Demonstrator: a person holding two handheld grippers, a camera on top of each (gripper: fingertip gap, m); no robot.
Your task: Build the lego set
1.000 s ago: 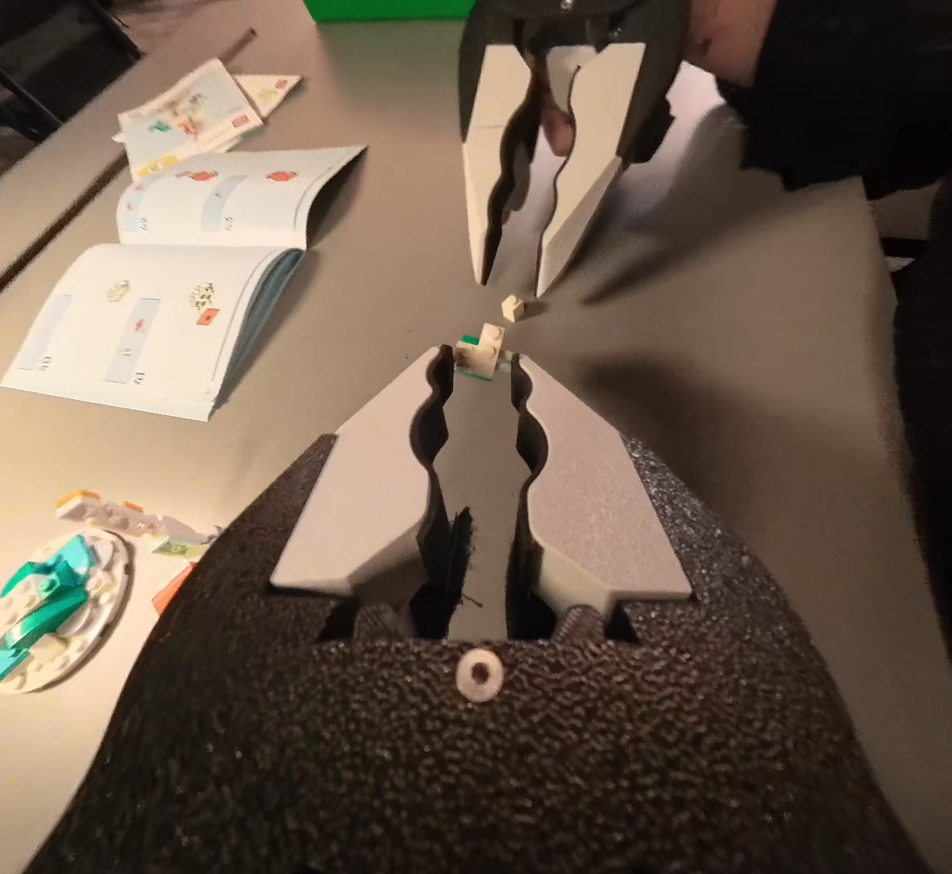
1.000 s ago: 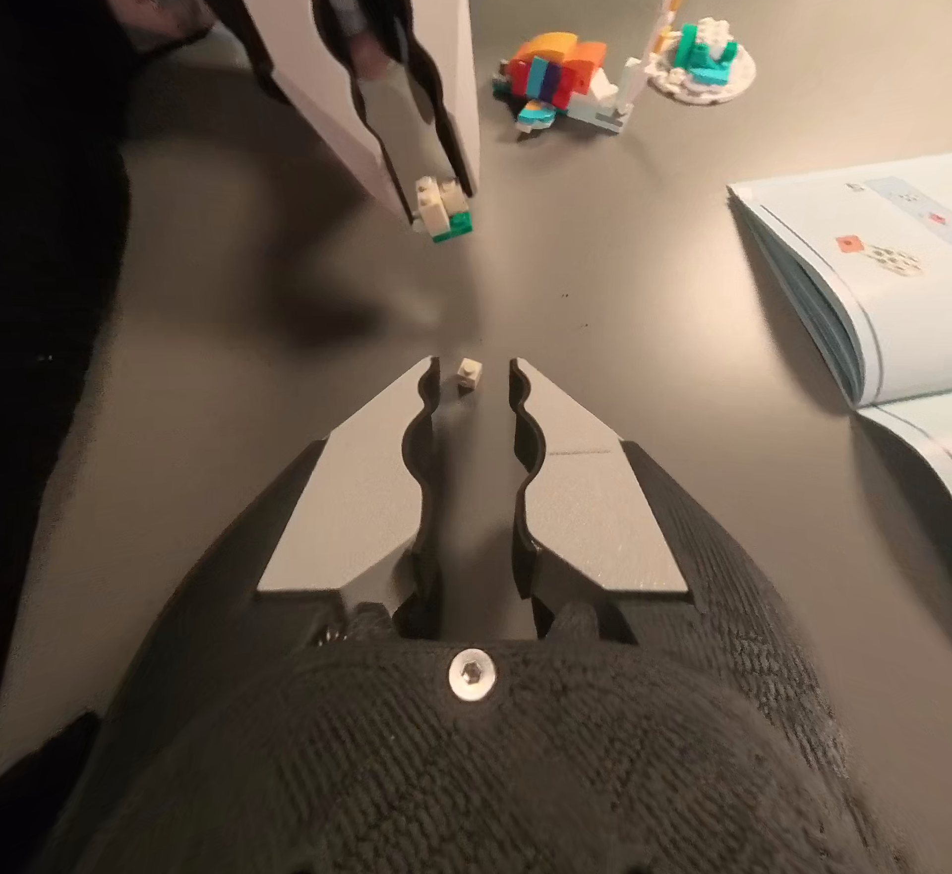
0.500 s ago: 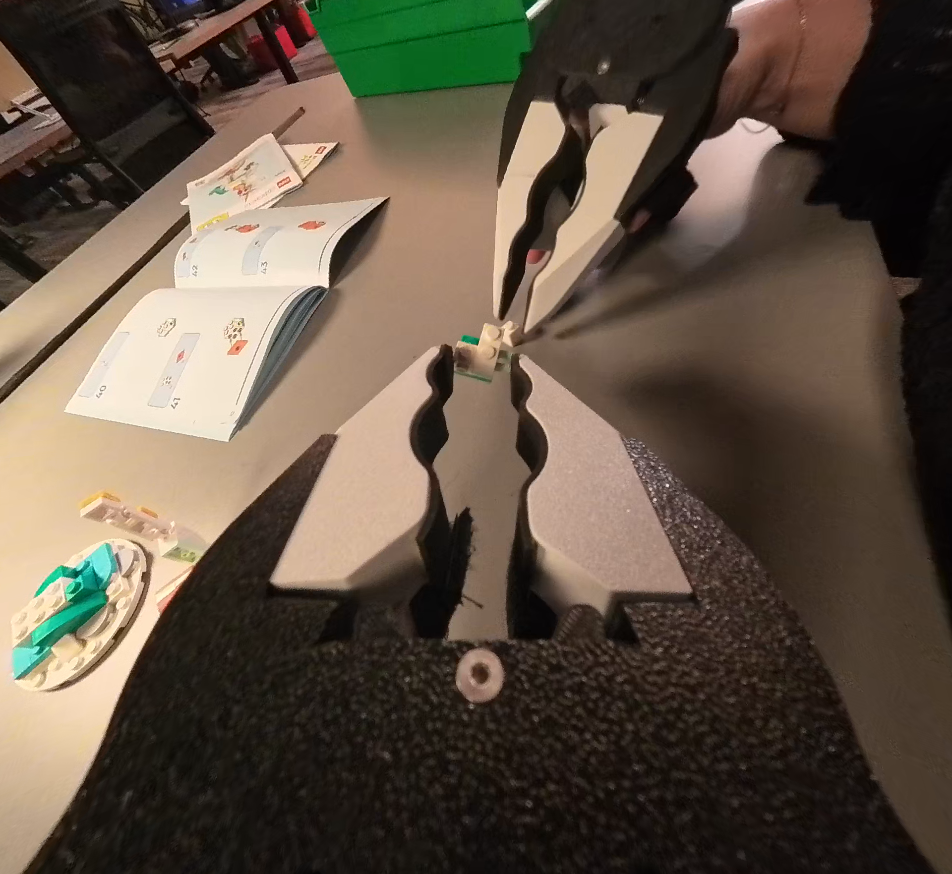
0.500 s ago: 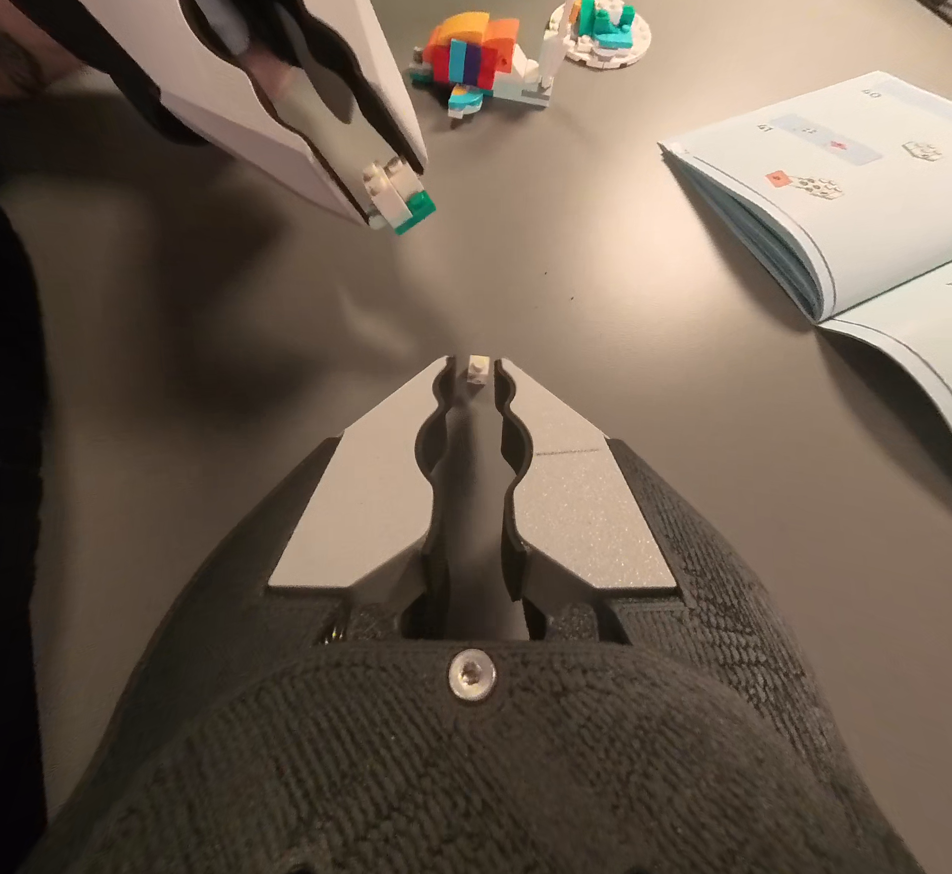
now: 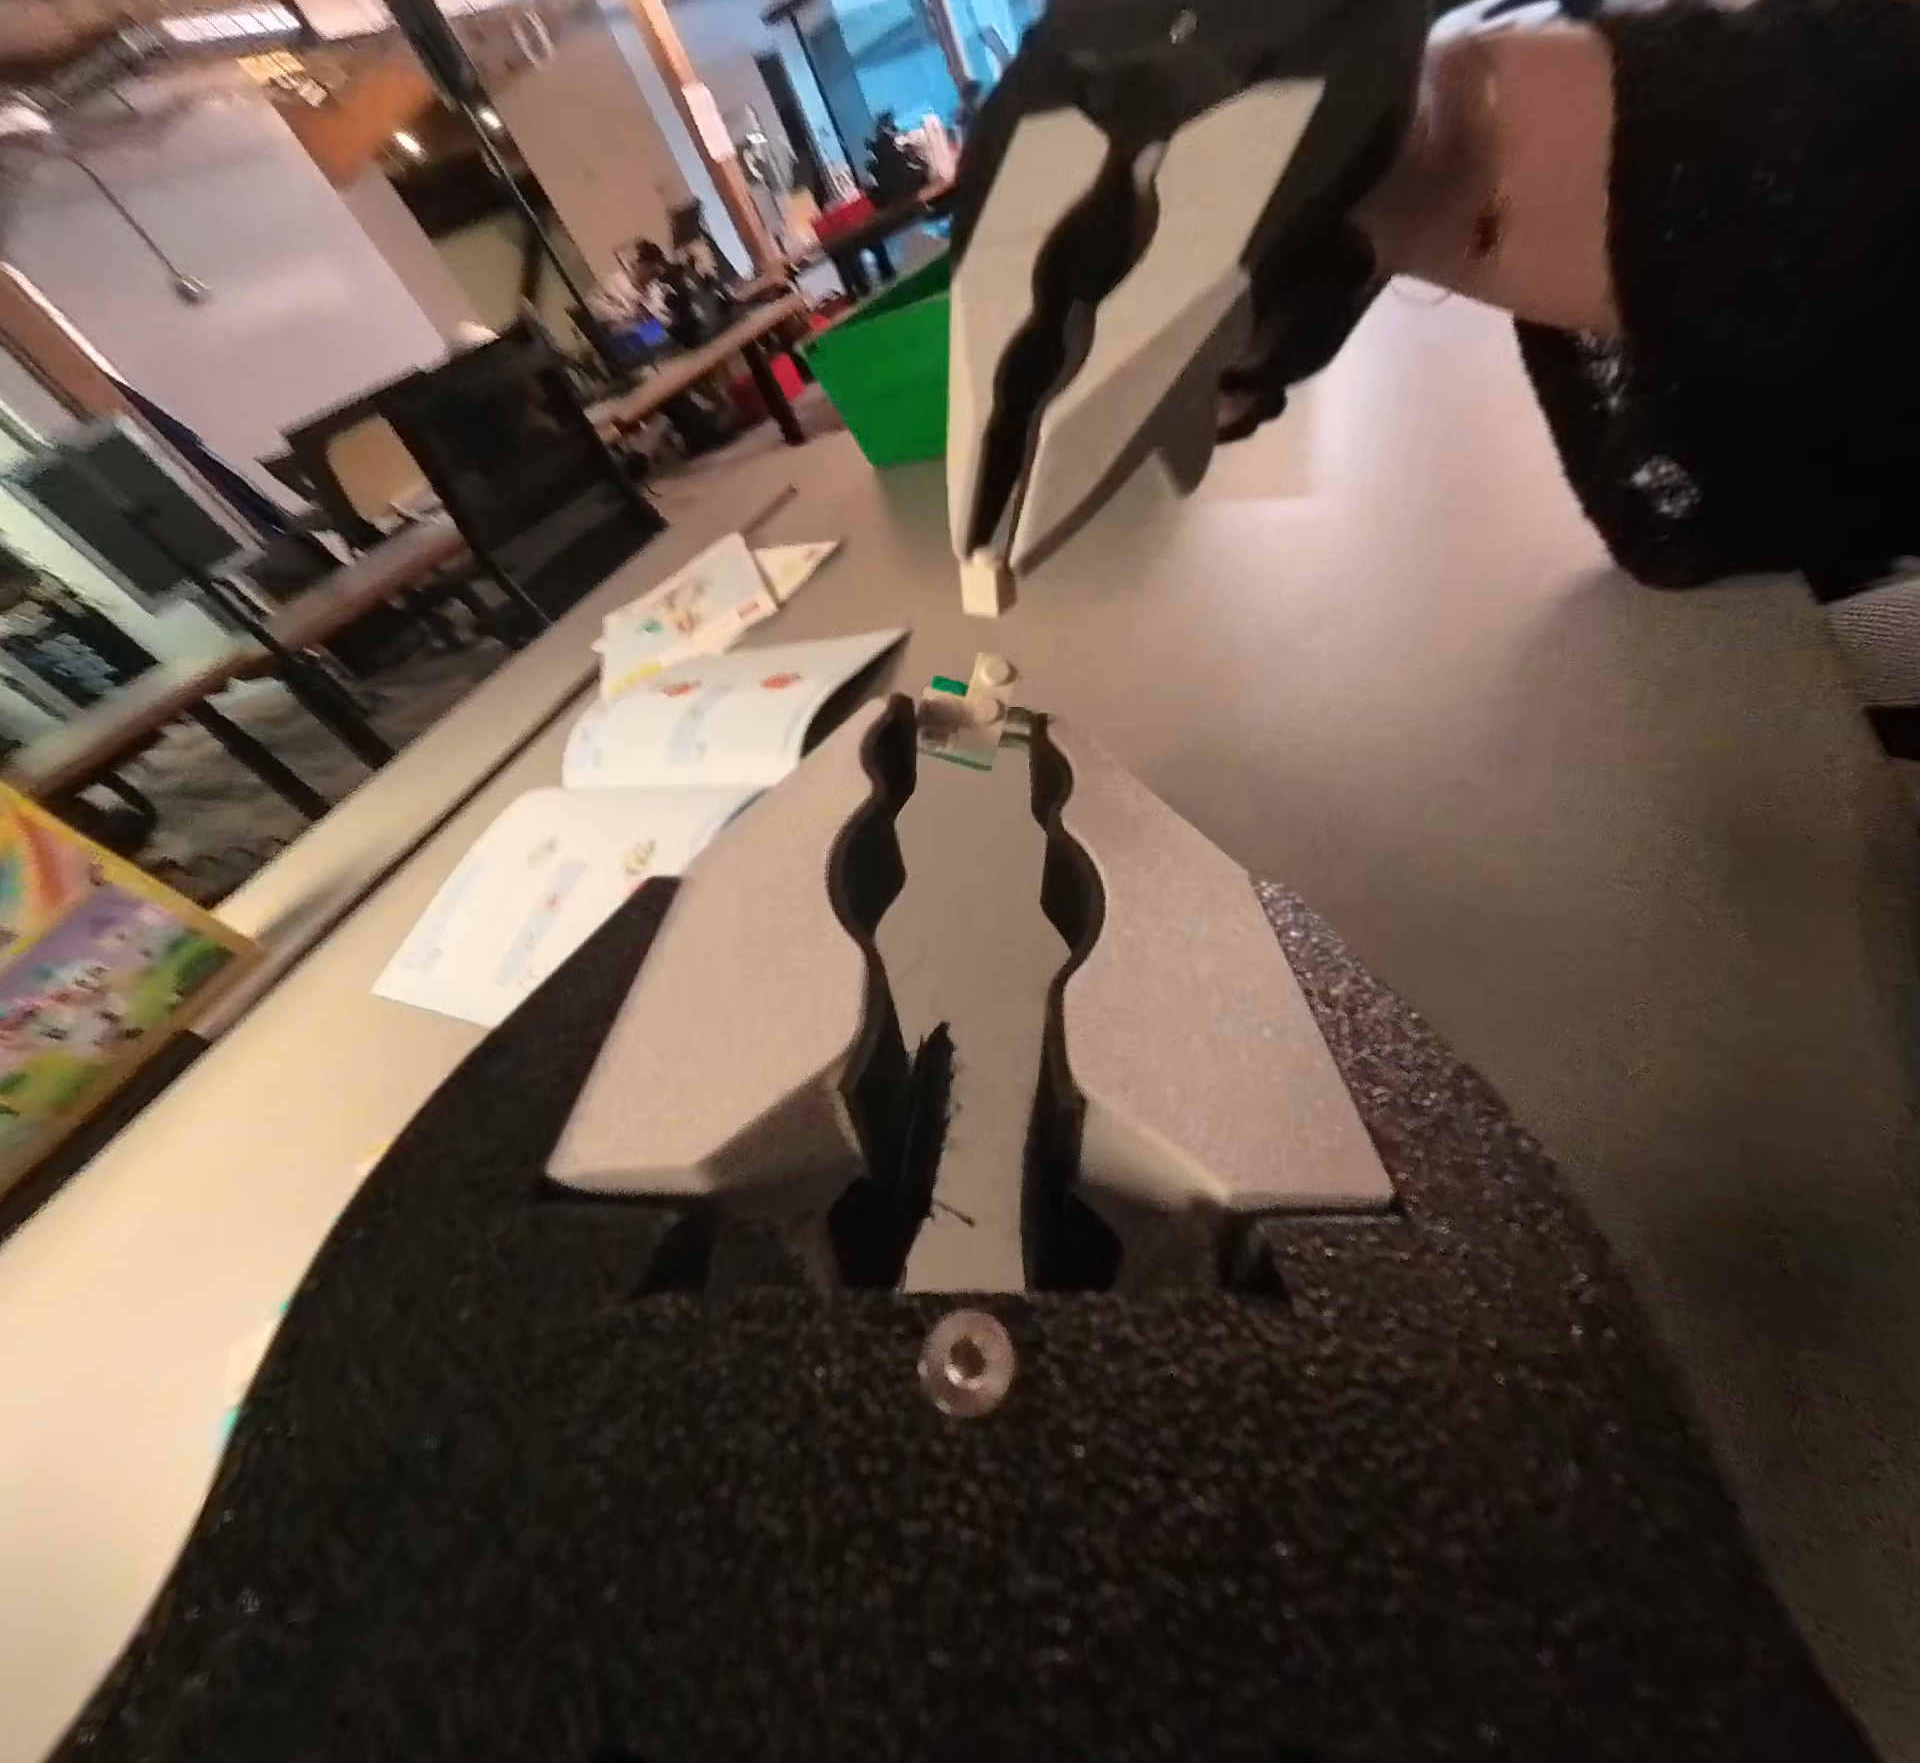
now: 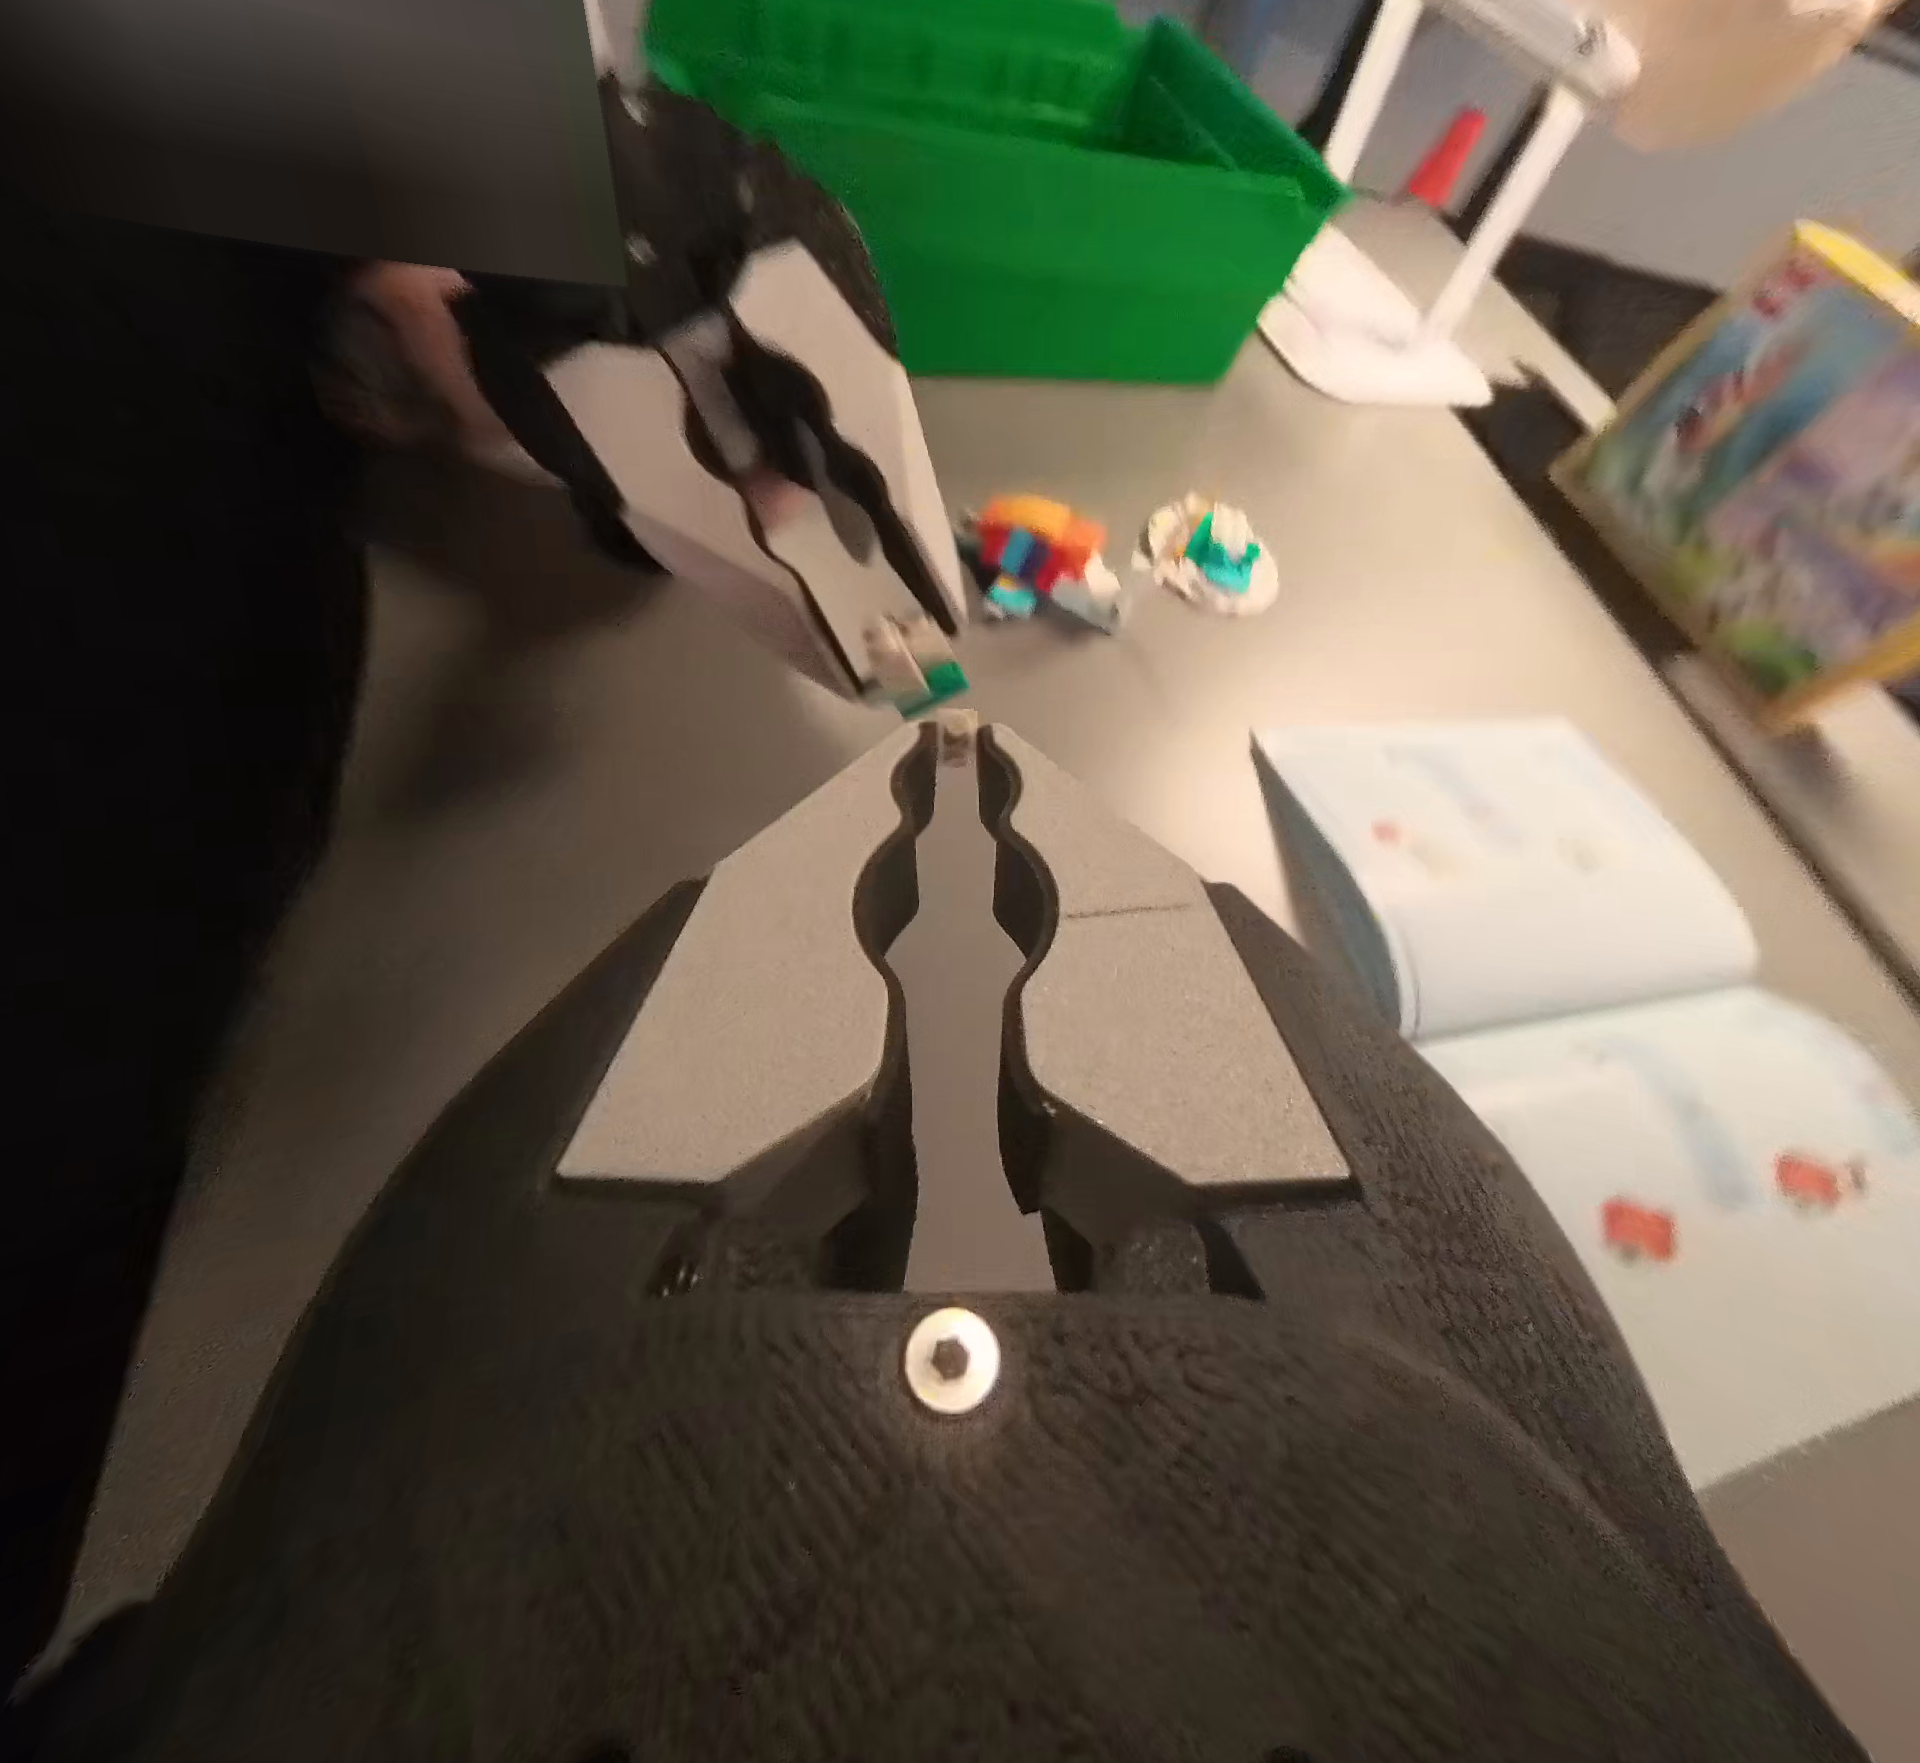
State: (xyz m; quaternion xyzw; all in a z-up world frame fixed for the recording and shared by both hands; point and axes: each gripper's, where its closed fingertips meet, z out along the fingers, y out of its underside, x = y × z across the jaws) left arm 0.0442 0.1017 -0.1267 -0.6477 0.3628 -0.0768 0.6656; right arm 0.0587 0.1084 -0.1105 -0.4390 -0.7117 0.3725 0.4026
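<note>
Above table (image 5: 1455, 778) mid-area, both grippers raised, tips near each other. Left gripper (image 5: 971, 734): fingers partly closed, pinching small white-green brick assembly (image 5: 966, 726) at tips. Right gripper (image 6: 954, 743): fingers nearly closed on tiny white brick (image 6: 956, 739), just above assembly, not touching. Open instruction booklet (image 6: 1538, 934) near table's side edge; colourful lego model (image 6: 1039, 555) and round white base (image 6: 1210, 555) toward green bins (image 6: 987, 186) at far edge.

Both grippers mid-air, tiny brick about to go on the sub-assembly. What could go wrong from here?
1. The right gripper pinches the small white brick only at its fingertips; pressing down may twist or pop it out.
2. The left gripper likewise holds the white-and-green sub-assembly by its tips, so it may pivot under load.
3. Both are off the table; a dropped brick could bounce away.
</note>
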